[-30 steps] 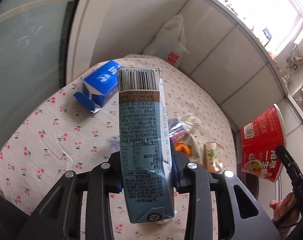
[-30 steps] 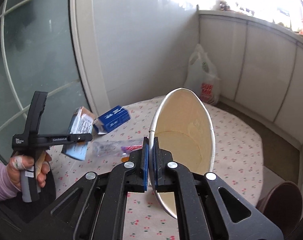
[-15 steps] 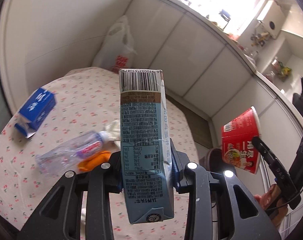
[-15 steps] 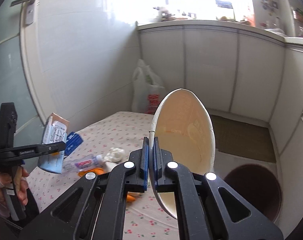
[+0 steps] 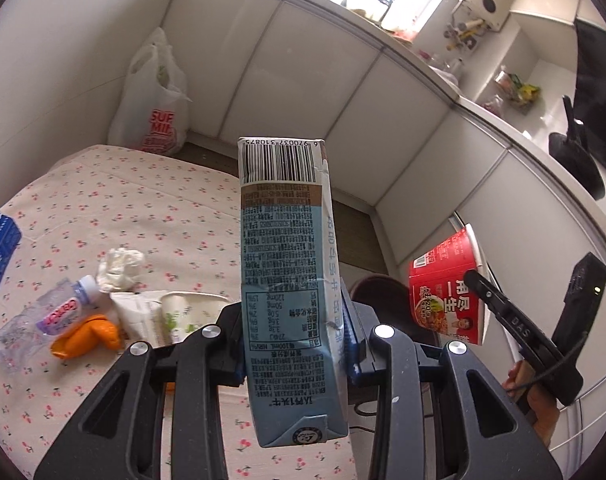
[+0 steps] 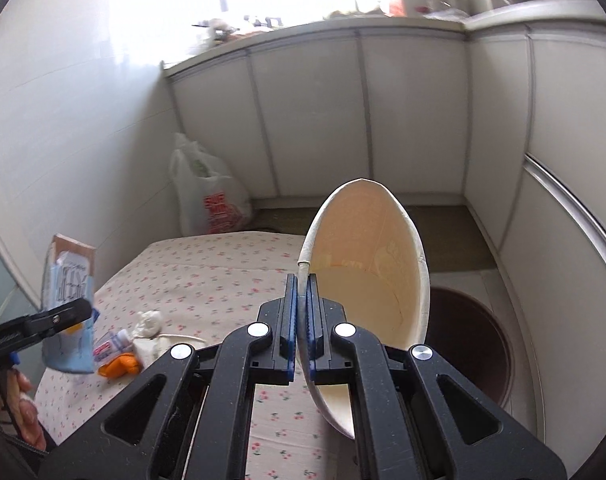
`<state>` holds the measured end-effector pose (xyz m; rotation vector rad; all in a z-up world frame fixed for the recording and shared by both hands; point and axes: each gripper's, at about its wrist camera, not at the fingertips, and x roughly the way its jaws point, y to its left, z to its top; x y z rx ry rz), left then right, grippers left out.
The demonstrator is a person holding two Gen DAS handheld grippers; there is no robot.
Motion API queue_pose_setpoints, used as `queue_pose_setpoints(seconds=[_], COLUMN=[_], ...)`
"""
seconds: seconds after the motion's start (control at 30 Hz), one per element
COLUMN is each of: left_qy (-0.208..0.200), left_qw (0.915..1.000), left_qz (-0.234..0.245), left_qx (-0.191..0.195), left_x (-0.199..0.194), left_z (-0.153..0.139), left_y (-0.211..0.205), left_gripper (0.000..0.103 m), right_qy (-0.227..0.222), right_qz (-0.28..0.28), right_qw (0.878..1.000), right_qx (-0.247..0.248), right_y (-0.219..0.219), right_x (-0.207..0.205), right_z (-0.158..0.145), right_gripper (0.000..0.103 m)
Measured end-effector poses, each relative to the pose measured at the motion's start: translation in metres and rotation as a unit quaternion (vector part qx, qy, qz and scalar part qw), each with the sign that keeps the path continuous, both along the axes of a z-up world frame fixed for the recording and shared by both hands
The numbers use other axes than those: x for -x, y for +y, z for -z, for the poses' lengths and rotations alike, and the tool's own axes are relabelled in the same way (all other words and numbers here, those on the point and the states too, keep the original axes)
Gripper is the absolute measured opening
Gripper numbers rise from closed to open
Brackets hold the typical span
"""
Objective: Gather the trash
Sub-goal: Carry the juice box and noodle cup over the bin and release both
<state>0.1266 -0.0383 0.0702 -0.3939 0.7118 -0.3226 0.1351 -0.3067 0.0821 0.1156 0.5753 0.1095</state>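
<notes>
Both tools loaded — left tool [image 5: 295, 344] clamped on the milk carton [image 5: 287, 264], right tool [image 6: 301, 332] pinching the noodle bowl [image 6: 367, 280] rim — near the brown bin [image 6: 471, 344]. Bottle [image 5: 43, 320], tissue [image 5: 119, 264], peel [image 5: 87, 336] left on the bench [image 5: 143, 208].

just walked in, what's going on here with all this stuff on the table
A person is clearing trash with a pair of tongs in each hand. The left tongs grip a blue carton; the right tongs pinch the rim of an empty noodle cup. Both are held above the table, near a brown bin on the floor. A bottle, tissue and orange scrap remain.
</notes>
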Motion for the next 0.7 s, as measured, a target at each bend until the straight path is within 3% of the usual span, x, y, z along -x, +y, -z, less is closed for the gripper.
queue_pose_setpoints(seconds=[0.23,0.47,0.53,0.57,0.7], left_qy=[0.001,0.011,0.015,0.017,0.013], left_qw=[0.9994,0.9978,0.9972,0.9967,0.9947], left_qz=[0.031,0.061,0.07,0.076,0.097], left_qx=[-0.011,-0.024,-0.023,-0.022,-0.03], left_x=[-0.008,-0.018,-0.021,-0.023,-0.026], left_z=[0.004,0.01,0.01,0.01,0.009], left_y=[-0.044,-0.083,-0.095,-0.102,-0.129], left_gripper=[0.035,0.035,0.035,0.035,0.035], right_qy=[0.068,0.119,0.131,0.13,0.116], right_qz=[0.099,0.154,0.167,0.175,0.208], right_qw=[0.992,0.98,0.976,0.974,0.969], right_qx=[-0.026,-0.047,-0.051,-0.053,-0.063], right_y=[-0.058,-0.091,-0.101,-0.106,-0.125], right_x=[-0.019,-0.03,-0.031,-0.029,-0.016], right_z=[0.03,0.053,0.058,0.059,0.054], right_gripper=[0.003,0.008,0.032,0.056,0.072])
